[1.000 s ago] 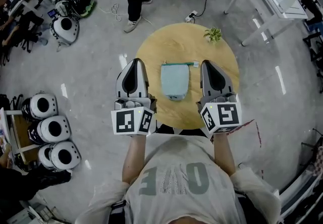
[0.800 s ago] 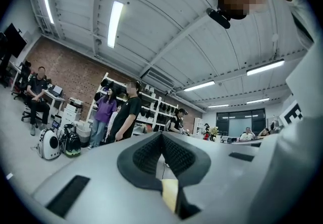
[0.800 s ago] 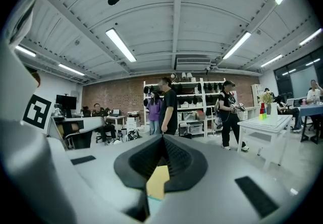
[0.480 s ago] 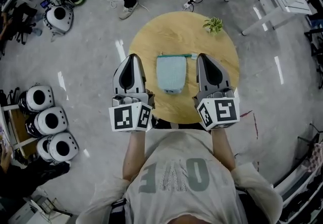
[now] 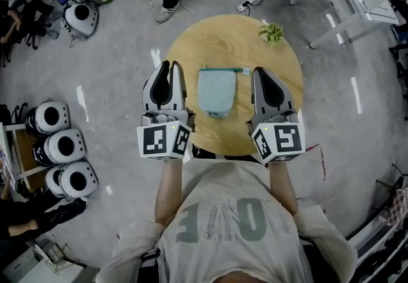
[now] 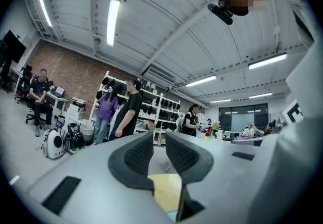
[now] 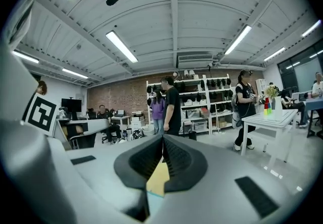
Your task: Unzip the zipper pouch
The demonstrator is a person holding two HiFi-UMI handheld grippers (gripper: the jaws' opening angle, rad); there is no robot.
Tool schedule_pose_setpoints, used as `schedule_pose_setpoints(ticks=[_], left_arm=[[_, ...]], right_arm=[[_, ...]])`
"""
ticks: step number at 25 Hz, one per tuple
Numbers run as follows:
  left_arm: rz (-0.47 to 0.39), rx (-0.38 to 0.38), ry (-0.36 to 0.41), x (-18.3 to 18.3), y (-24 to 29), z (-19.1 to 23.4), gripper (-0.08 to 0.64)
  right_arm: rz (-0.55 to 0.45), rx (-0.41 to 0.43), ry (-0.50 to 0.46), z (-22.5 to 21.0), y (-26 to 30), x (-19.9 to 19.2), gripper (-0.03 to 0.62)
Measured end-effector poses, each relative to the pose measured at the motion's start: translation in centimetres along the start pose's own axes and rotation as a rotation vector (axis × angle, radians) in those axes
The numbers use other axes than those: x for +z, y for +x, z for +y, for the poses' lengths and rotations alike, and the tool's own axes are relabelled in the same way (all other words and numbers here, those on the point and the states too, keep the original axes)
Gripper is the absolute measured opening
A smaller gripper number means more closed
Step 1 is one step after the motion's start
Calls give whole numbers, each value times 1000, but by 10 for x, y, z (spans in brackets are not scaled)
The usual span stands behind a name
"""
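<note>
Pale-blue fabric zipper pouch [image 5: 217,92] lies on round wooden bench [image 5: 223,39] between the grippers, zipper [image 5: 223,70] across far edge, pull end nearer right gripper [image 5: 262,74], jaws together, empty. Left gripper [image 5: 164,66] jaws just opening, nothing between.

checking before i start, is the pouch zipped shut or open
Looks zipped shut: the zipper pouch lies flat on the table, its teal zipper one straight line with no gap; too small to be sure.
</note>
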State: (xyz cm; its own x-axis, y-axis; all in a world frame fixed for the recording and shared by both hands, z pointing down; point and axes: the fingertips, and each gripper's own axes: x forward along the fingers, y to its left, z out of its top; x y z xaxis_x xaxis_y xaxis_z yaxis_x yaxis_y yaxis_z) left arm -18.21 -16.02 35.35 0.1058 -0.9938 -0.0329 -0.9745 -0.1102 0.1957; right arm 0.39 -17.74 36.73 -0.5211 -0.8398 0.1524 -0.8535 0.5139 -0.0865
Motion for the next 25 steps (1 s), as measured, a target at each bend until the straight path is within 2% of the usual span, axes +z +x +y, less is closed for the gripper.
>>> schedule_pose_setpoints(ticks=[2, 6, 10, 13, 20, 25], left_arm=[[23, -8, -21, -9, 4, 1, 94], [94, -19, -74, -38, 15, 8, 155], [206, -23, -163, -84, 32, 20, 213], [301, -12, -255, -127, 44, 30, 215], [580, 43, -338, -233, 53, 49, 212], [717, 9, -424, -278, 49, 38, 212]], right_arm=[[-4, -3, 2, -3, -2, 0, 29], [-10, -9, -11, -6, -8, 2, 29], [-7, -34, -17, -14, -13, 2, 29], [1, -56, -23, -21, -18, -1, 29], [31, -118, -18, -37, -29, -9, 29], [54, -147, -11, -43, -36, -17, 29]])
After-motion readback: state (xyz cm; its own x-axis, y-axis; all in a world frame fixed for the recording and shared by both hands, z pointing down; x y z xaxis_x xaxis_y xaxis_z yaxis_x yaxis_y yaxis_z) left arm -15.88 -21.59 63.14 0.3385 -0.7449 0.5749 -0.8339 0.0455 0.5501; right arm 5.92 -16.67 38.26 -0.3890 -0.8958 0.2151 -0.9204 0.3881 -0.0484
